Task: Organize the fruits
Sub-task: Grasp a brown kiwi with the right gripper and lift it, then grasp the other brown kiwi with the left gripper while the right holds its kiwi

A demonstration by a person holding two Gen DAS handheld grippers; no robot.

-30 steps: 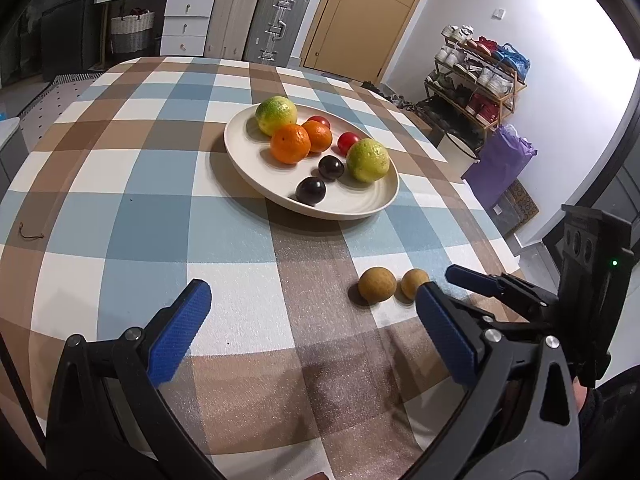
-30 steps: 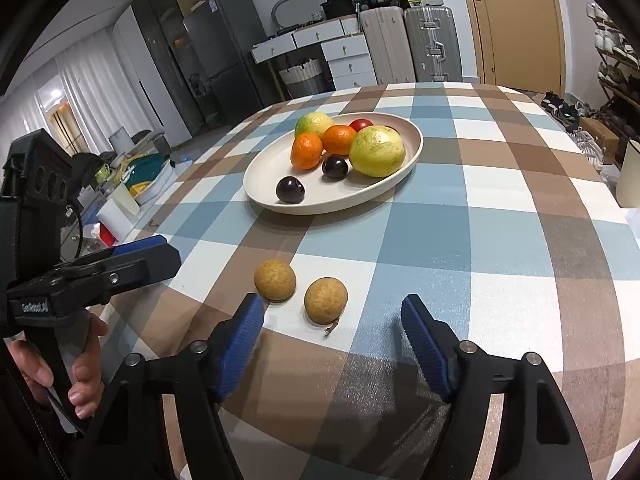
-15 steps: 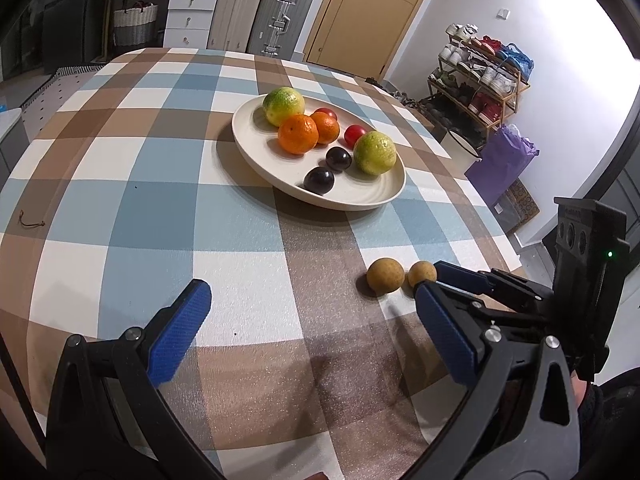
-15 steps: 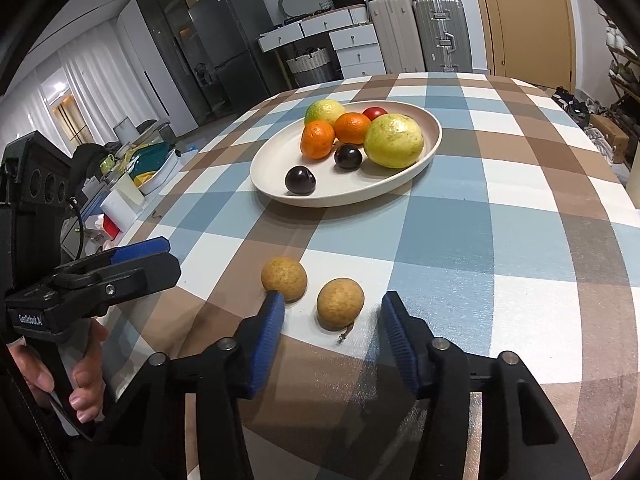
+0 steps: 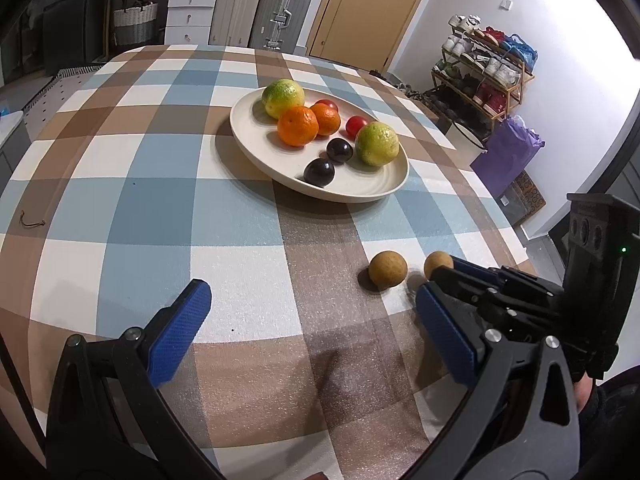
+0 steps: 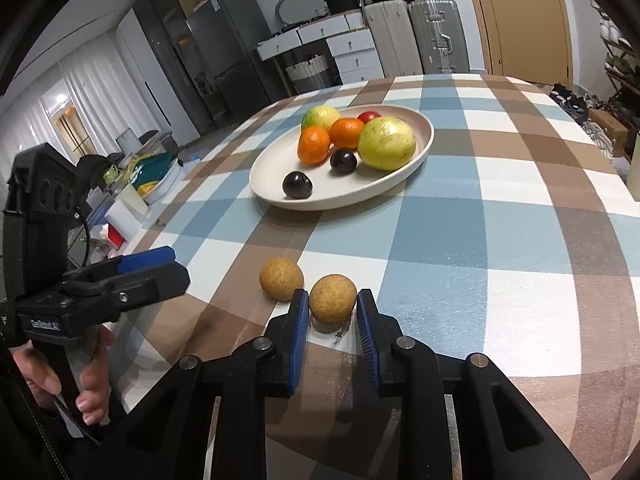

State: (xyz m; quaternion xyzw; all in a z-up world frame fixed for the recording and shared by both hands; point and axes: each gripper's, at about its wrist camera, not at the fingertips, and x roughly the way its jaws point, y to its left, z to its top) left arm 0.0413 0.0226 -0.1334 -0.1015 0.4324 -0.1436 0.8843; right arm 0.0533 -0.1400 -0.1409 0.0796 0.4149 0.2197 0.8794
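**Right tongs bracket the nearer brown fruit; the plate lies ahead**

Start at the left: your left gripper [image 5: 308, 320] hangs above the near edge of the checked table [image 5: 120, 184], its blue pads spread wide and holding nothing; it stands well short of any fruit. Moving right, the cream plate [image 6: 276, 196] sits near the middle of the table, carrying two green-yellow citrus, two oranges, two dark plums and a small red fruit partly hidden behind the oranges; the left brown fruit [image 6: 281, 279] lies on the cloth just beside its twin, toward the near right edge of the table. Further right, your right gripper [image 6: 333, 308] has its pads drawn in on either side of the right brown fruit [image 6: 333, 298]; they look to be touching it or nearly so, but I cannot tell whether the pinch is firm, and the fruit rests on the cloth.

The relation that matters: this fruit sits squarely between your right pads, round with no long axis to line up, and the plate lies straight ahead and a little left of it; the right hand is plainly the nearer one. The neighbour sits just outside the left pad, so I judge a nudge possible as you lift.

Hard to read: in the left view the right tongs cover most of the gripped fruit; a small dark speck lies beneath it, perhaps a stem.
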